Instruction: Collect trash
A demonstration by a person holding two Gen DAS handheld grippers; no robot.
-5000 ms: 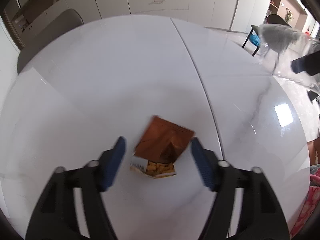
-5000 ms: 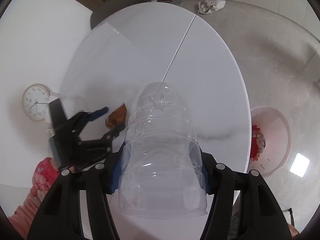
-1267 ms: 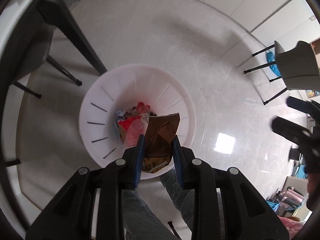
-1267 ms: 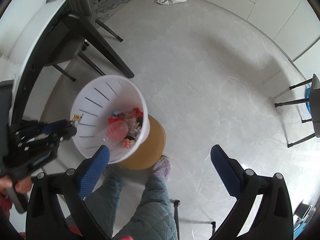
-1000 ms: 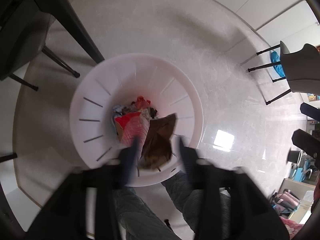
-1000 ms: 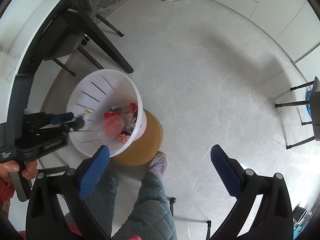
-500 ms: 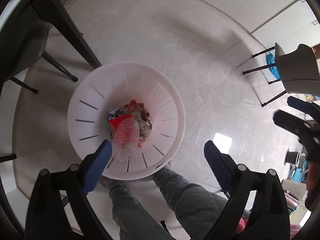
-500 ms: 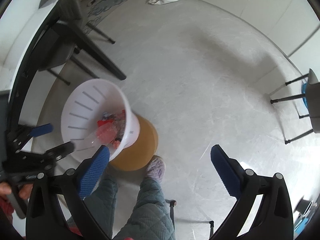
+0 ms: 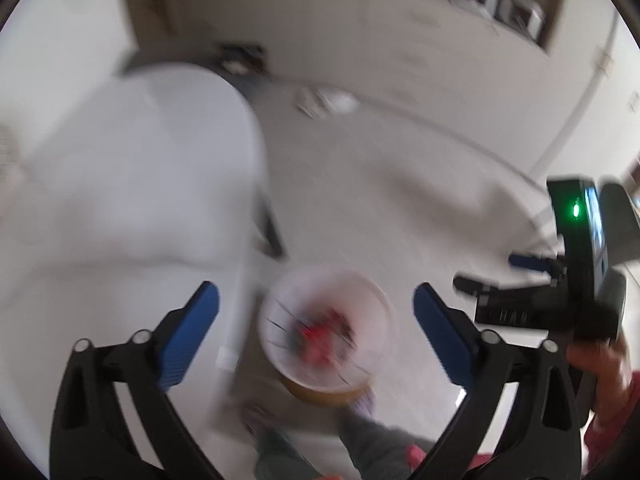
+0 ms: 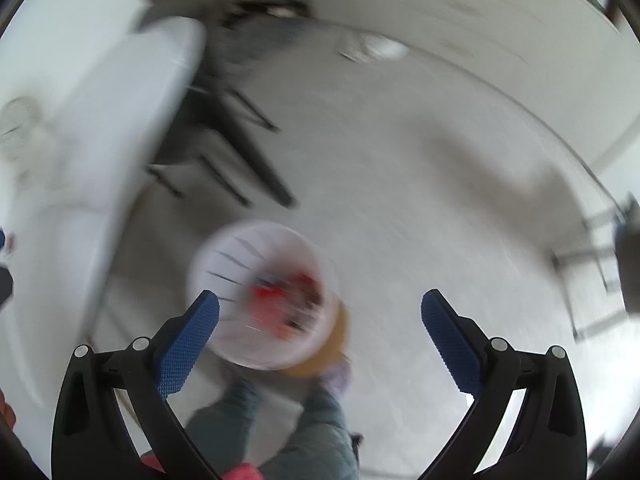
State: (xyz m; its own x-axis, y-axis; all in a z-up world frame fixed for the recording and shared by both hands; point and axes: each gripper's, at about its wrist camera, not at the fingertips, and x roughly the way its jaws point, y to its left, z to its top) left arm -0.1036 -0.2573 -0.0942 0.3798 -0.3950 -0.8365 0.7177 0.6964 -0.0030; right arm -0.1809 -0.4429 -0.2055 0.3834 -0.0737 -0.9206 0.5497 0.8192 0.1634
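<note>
Though motion blurs it, the left wrist view lists: left gripper spread wide, holding nothing; white trash bin below between its fingers, litter inside; white table up-left; right gripper beside.

Right wrist view: right gripper spread, bare; bin lower-left; open floor rightward.

blurred trash in bin

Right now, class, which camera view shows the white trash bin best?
The right wrist view: the white trash bin sits larger there, with its wall slits and red trash readable despite blur. The left wrist view shows the same bin smaller and more smeared.
</note>
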